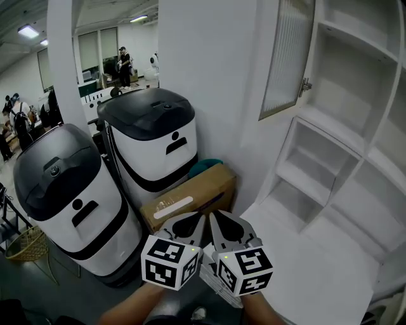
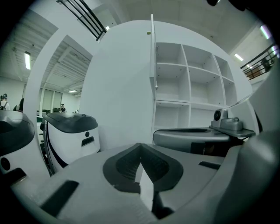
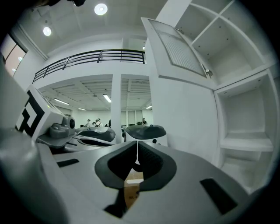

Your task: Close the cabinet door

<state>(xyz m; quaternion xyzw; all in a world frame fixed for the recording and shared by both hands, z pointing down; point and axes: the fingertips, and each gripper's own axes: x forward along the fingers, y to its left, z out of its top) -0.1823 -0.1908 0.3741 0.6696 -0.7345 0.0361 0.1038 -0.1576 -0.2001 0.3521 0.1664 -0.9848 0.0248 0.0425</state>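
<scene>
Open lab hall: white machines (image 1: 155, 143), mezzanine railing (image 3: 87, 59), ceiling lights (image 3: 100, 8).

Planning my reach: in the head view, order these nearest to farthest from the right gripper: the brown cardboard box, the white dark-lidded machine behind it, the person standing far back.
1. Brown cardboard box, on the floor just ahead of the right gripper.
2. White dark-lidded machine, behind the box, to the left.
3. Standing person, far back at upper left.
</scene>
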